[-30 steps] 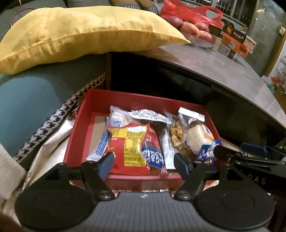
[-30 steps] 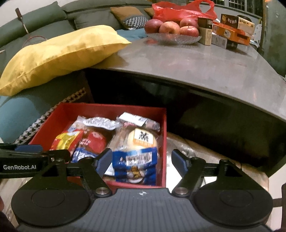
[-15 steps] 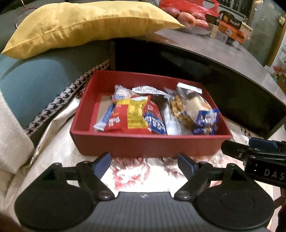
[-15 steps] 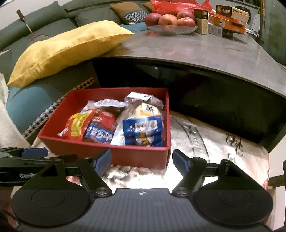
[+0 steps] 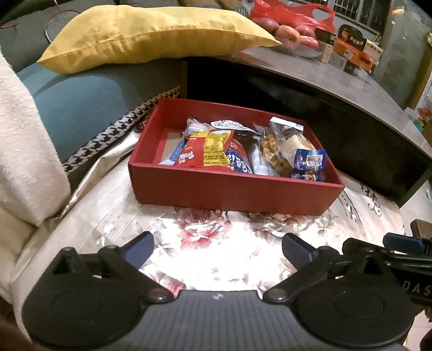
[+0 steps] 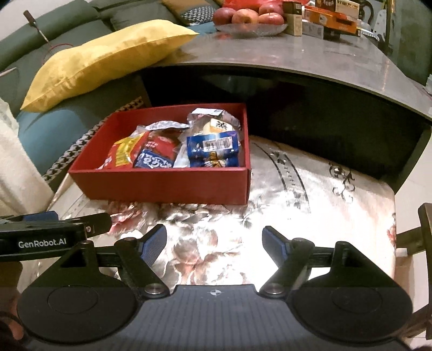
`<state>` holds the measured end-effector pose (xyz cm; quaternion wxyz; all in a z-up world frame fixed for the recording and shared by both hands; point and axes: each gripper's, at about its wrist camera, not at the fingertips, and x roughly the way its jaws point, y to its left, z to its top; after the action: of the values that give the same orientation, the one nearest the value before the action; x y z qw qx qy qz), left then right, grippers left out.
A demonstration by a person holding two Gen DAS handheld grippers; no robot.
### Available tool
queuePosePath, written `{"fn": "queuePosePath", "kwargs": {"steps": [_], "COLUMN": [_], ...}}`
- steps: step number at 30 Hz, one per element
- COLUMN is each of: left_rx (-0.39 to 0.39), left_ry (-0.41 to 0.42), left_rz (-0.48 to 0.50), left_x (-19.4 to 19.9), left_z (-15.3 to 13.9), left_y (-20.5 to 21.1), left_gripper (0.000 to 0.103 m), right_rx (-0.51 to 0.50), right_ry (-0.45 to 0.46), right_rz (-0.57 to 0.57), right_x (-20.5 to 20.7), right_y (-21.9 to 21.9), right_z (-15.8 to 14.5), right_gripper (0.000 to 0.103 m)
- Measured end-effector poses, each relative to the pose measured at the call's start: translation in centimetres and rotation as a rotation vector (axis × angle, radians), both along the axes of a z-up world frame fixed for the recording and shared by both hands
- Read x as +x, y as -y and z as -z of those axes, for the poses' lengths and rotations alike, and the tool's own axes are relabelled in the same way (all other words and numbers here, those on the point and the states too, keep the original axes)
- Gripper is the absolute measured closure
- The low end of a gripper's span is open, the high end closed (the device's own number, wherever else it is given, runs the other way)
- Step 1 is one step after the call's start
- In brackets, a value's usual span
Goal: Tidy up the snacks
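A red box (image 5: 232, 189) (image 6: 167, 183) sits on a floral cushion and holds several snack packets: a red and yellow packet (image 5: 208, 151) (image 6: 121, 154), a blue packet (image 5: 307, 164) (image 6: 213, 151), and a clear bag of pastry (image 5: 289, 140). My left gripper (image 5: 217, 249) is open and empty, well back from the box's near wall. My right gripper (image 6: 214, 240) is open and empty, also back from the box, beside the left one.
A floral cushion (image 5: 210, 243) (image 6: 310, 189) lies under the box. A yellow pillow (image 5: 151, 32) (image 6: 102, 59) rests on the teal sofa (image 5: 81, 105). A grey table (image 6: 297, 54) overhangs behind, bearing apples (image 6: 243, 16) and boxes. A white blanket (image 5: 24, 151) is at left.
Both grippers have pulled back from over the box, which now lies farther ahead with the cushion showing between. Both stay open and empty.
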<state>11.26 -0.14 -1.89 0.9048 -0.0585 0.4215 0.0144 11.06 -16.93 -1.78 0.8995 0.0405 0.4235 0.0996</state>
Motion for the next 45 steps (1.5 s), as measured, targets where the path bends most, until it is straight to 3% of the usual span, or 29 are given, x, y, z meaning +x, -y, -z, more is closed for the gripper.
{"fn": "queuePosePath", "kwargs": {"steps": [9, 16, 19, 25, 34, 45], "left_rx": [-0.022, 0.009, 0.059, 0.086, 0.059, 0.126], "left_ry": [-0.028, 0.054, 0.100, 0.031, 0.096, 0.155], "left_rz": [-0.031, -0.039, -0.035, -0.005, 0.009, -0.007], "left_x": [-0.9, -1.9, -2.2, -1.5, -2.1, -2.5], "left_z": [0.3, -0.4, -0.9, -1.4, -1.9, -2.1], "left_y": [-0.3, -0.3, 0.1, 0.7, 0.9, 1.1], "left_gripper": [0.004, 0.004, 0.004, 0.004, 0.004, 0.003], "right_rx": [0.021, 0.031, 0.037, 0.044, 0.047, 0.049], "right_ry": [0.016, 0.026, 0.030, 0.038, 0.041, 0.040], "right_rz": [0.003, -0.002, -0.001, -0.007, -0.012, -0.009], "right_x": [-0.9, -1.2, -1.3, -1.3, -1.3, -1.2], "right_y": [0.3, 0.4, 0.5, 0.4, 0.4, 0.4], "right_z": [-0.7, -0.9, -1.0, -1.2, -1.3, -1.3], "right_gripper": [0.020, 0.019, 0.019, 0.019, 0.017, 0.017]}}
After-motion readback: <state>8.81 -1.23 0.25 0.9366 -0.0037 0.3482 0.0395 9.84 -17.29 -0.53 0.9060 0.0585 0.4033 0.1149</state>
